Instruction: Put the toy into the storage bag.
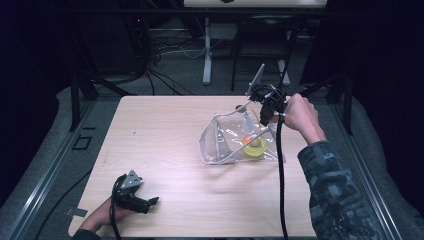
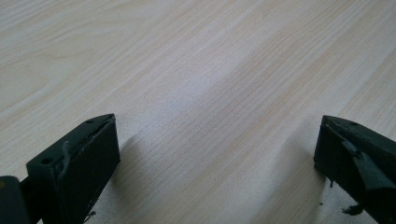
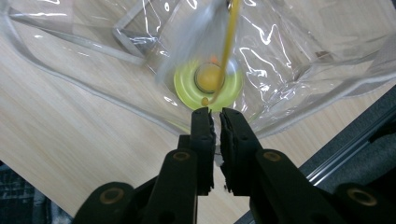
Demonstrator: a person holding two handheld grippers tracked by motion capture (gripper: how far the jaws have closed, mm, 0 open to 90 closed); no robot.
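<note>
The right gripper (image 3: pixel 214 122) has its fingers (image 3: pixel 201 135) drawn almost together, a thin slit left between them; whether they pinch the edge of the clear plastic bag (image 3: pixel 289 56) I cannot tell, since the film at their tips is too glossy to read. Just beyond the tips, inside the bag, lies a yellow ring (image 3: pixel 184 88) with an orange ball (image 3: pixel 208 77) at its middle, and a yellow cord (image 3: pixel 229 37) runs up from there and is cut off at the top edge. A pale blurred shape left of the cord is hard to make out. From the high view the right hand (image 1: pixel 300 115) holds this gripper over the bag's far right corner.

The left gripper (image 2: pixel 217 140) has its fingers (image 2: pixel 88 154) wide apart with only bare wood surface (image 2: pixel 196 70) between them. In the high view it rests low at the near left of the surface, well apart from the bag (image 1: pixel 220 142), the left hand (image 1: pixel 102 215) partly hidden beneath it
</note>
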